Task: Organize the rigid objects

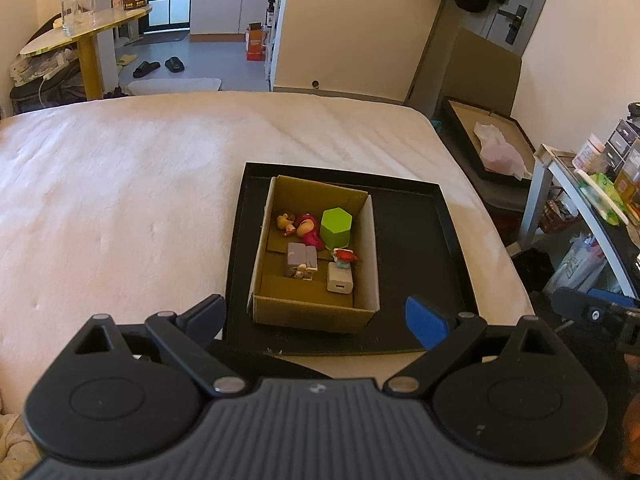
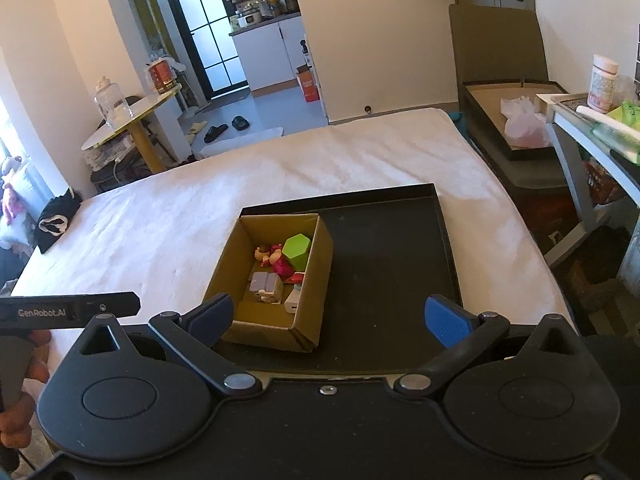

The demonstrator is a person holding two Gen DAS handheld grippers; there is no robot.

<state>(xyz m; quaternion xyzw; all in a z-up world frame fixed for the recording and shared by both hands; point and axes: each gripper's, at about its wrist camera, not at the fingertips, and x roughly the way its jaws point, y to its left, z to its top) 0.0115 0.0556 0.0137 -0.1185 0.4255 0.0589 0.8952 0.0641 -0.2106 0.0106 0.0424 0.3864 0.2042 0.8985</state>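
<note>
My left gripper (image 1: 320,320) and right gripper (image 2: 332,318) are both wide open, holding nothing. The toys sit in the cardboard box (image 1: 308,312) on the black tray (image 1: 416,236).

matt cardboard box (image 1: 312,312), glossy green block (image 1: 335,227)

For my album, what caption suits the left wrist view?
Open tongs hover before a cardboard box of small toys on a black tray.

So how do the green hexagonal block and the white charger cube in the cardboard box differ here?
The green hexagonal block is bright green, six-sided and the bulkier one; the white charger cube is white, squarish and smaller, with a slot on its facing side. The green hexagonal block stands at the far end of the cardboard box, the white charger cube near the front. Both rest inside along the right wall, ungripped.
</note>
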